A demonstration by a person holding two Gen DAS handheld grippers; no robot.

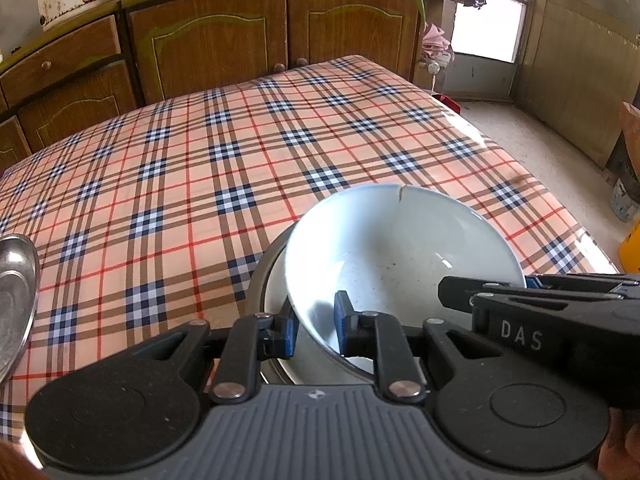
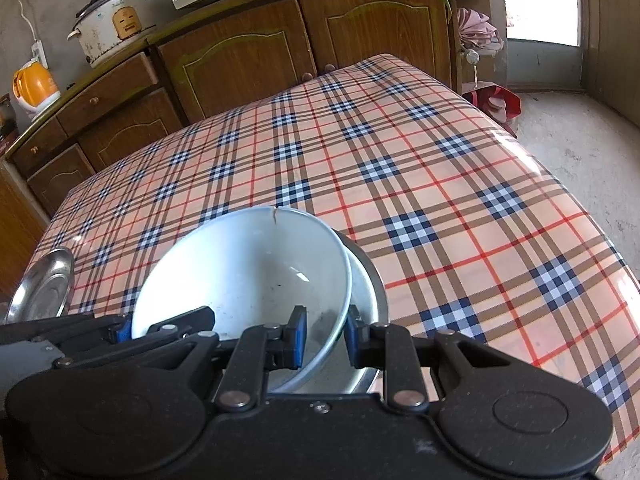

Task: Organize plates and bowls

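A white ceramic bowl (image 1: 400,248) with a chipped, cracked far rim is tilted inside a steel bowl (image 1: 260,276) on the plaid table. My left gripper (image 1: 315,330) has one blue pad inside and one outside the white bowl's near-left rim. My right gripper (image 2: 325,336) straddles the near-right rim of the same white bowl (image 2: 240,268) the same way; the steel bowl (image 2: 372,280) shows behind it. The right gripper also shows in the left wrist view (image 1: 532,280) at the bowl's right edge. A steel plate (image 1: 16,300) lies at the table's left; it also shows in the right wrist view (image 2: 44,288).
The plaid tablecloth (image 1: 280,140) covers the whole table. Wooden cabinets (image 1: 208,40) stand behind it, with a white rice cooker (image 2: 112,20) and an orange kettle (image 2: 34,86) on top. The table's right edge drops to a concrete floor (image 2: 580,128).
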